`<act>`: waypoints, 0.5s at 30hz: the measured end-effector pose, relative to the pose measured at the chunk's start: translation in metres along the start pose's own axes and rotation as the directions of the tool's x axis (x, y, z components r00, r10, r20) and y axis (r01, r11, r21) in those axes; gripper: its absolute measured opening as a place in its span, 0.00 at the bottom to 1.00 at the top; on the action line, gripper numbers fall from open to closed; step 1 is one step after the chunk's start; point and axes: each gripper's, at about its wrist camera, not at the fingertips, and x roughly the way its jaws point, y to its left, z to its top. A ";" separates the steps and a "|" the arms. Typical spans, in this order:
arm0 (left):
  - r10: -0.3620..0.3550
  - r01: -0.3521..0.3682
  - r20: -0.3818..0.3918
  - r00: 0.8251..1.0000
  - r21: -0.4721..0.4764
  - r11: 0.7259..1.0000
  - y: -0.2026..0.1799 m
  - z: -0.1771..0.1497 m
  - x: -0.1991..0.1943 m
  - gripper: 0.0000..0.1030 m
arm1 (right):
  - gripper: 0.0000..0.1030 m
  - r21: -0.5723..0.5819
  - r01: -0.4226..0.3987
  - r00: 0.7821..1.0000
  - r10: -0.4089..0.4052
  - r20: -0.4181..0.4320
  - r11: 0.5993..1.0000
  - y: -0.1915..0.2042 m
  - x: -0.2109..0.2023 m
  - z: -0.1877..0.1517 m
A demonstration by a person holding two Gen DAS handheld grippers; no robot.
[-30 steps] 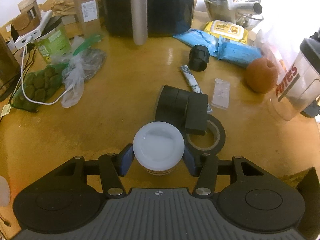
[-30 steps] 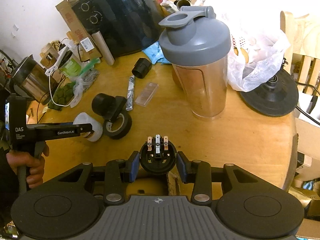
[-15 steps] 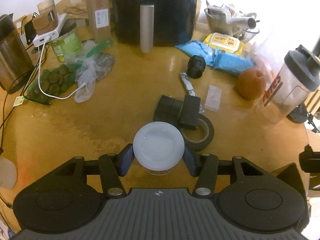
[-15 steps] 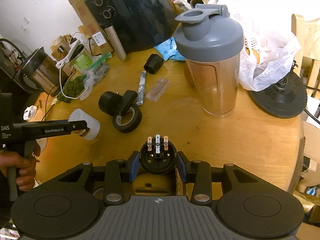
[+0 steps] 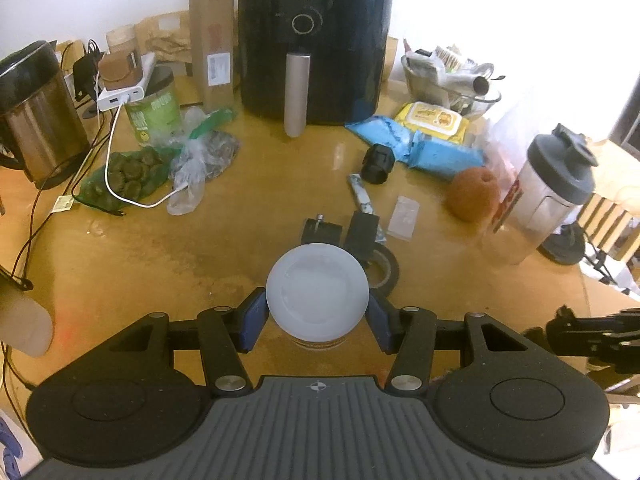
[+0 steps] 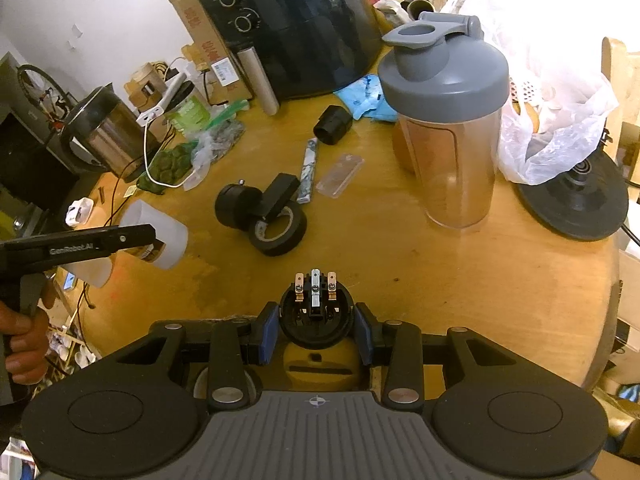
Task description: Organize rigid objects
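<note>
My left gripper [image 5: 317, 316] is shut on a white-lidded jar [image 5: 317, 293], held well above the wooden table [image 5: 160, 264]. The right wrist view shows that jar [image 6: 170, 240] in the air at the left, a person's hand [image 6: 22, 344] on the handle. My right gripper [image 6: 316, 330] is shut on a round black plug part [image 6: 316, 314] with three metal prongs sticking up, near the table's front edge. On the table lie a black tape roll [image 6: 278, 230], a black cylinder with a block [image 6: 256, 202], a small black cap [image 6: 332, 125] and a clear plastic case [image 6: 340, 170].
A shaker bottle [image 6: 448, 120] stands right of centre, a black air fryer [image 5: 316, 40] at the back, a kettle [image 5: 36, 112] far left. Bags of greens [image 5: 128, 180], a cable, blue packets [image 5: 416, 144], an orange [image 5: 474, 194] and a white plastic bag [image 6: 560, 112] crowd the rim.
My left gripper has risen and pulled back with the jar, so the table looks farther away. The right gripper has barely moved, still shut on the plug part.
</note>
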 end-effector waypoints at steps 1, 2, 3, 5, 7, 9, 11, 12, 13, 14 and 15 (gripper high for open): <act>-0.002 0.002 0.000 1.000 0.000 1.000 0.000 -0.002 -0.003 0.51 | 0.41 -0.002 -0.001 1.000 0.001 -0.002 1.000 0.000 -0.001 -0.001; -0.005 0.005 -0.002 1.000 -0.001 1.000 -0.001 -0.004 -0.005 0.51 | 0.41 -0.004 -0.001 1.000 0.001 -0.004 1.000 0.000 -0.001 -0.002; -0.006 0.006 -0.005 1.000 -0.004 1.000 -0.002 -0.005 -0.006 0.51 | 0.41 -0.006 0.000 1.000 0.000 -0.007 1.000 0.000 -0.001 -0.003; -0.008 0.008 -0.006 1.000 -0.013 1.000 -0.002 -0.009 -0.010 0.51 | 0.41 -0.010 -0.001 1.000 0.000 -0.010 1.000 0.001 -0.002 -0.005; -0.012 0.011 -0.007 1.000 -0.021 1.000 -0.003 -0.014 -0.014 0.51 | 0.41 -0.021 -0.004 1.000 0.003 -0.013 1.000 0.003 -0.004 -0.008; -0.019 0.019 -0.006 1.000 -0.030 0.999 -0.005 -0.018 -0.019 0.51 | 0.41 -0.042 0.002 1.000 -0.002 -0.014 0.999 0.005 -0.005 -0.012; -0.026 0.025 -0.006 1.000 -0.035 0.999 -0.006 -0.022 -0.023 0.51 | 0.41 -0.064 0.007 1.000 -0.008 -0.015 0.998 0.008 -0.007 -0.014; -0.028 0.028 -0.006 1.000 -0.037 0.999 -0.007 -0.024 -0.025 0.51 | 0.41 -0.071 0.006 1.000 -0.008 -0.016 0.997 0.009 -0.007 -0.016; -0.032 0.032 -0.008 0.999 -0.038 0.999 -0.009 -0.027 -0.027 0.51 | 0.41 -0.077 0.006 1.000 -0.007 -0.017 0.997 0.010 -0.008 -0.017; -0.035 0.035 -0.009 0.999 -0.039 0.999 -0.010 -0.029 -0.028 0.51 | 0.41 -0.081 0.007 1.000 -0.008 -0.018 0.997 0.010 -0.008 -0.018; -0.039 0.039 -0.012 0.999 -0.040 0.998 -0.012 -0.032 -0.030 0.51 | 0.41 -0.085 0.006 1.000 -0.008 -0.019 0.996 0.011 -0.008 -0.019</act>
